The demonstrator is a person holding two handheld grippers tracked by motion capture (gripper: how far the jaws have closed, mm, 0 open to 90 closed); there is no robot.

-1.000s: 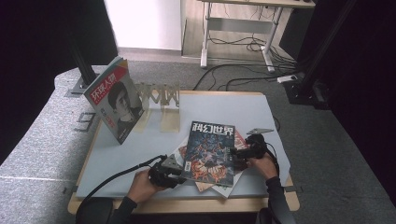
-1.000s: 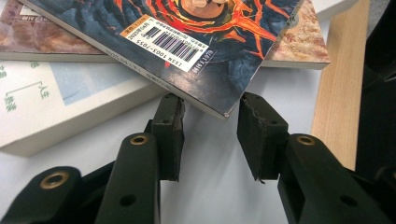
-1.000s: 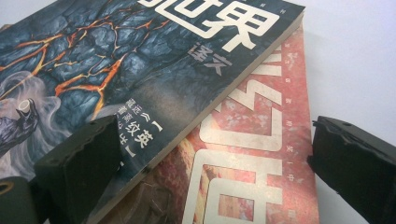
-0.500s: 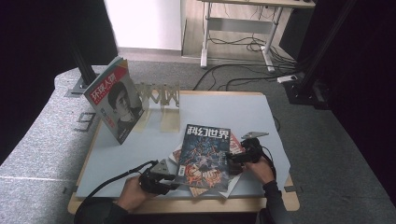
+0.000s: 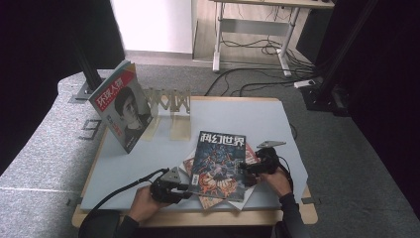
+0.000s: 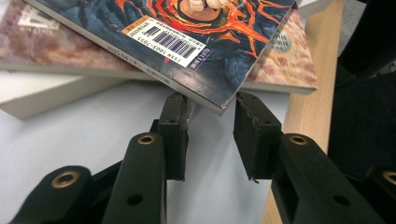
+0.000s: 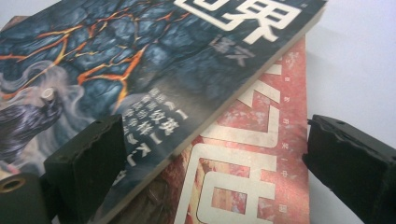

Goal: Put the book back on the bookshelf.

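The high view shows the dark blue magazine with a fiery cover point(image 5: 218, 163) slid nearer the table's front edge than a moment ago, atop the pile between both grippers. The left gripper point(image 6: 211, 119), jaws just narrowing, partly open, brackets its barcode corner without clamping; the right gripper point(image 7: 210, 154) gapes wide astride its opposite edge. Beneath lies a reddish magazine point(image 7: 261, 154); beyond, a red-covered portrait magazine point(image 5: 121, 111) leans by a wooden rack point(image 5: 171, 101), clear of any lift.

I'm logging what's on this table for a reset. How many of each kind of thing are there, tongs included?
Magazines lying in the stack: 3, with the dark-covered one on top, a red one under it and a pale one lowest
Magazines standing: 1, the red-topped one
Wooden racks: 1
Tongs: 2, left and right
Total: 7
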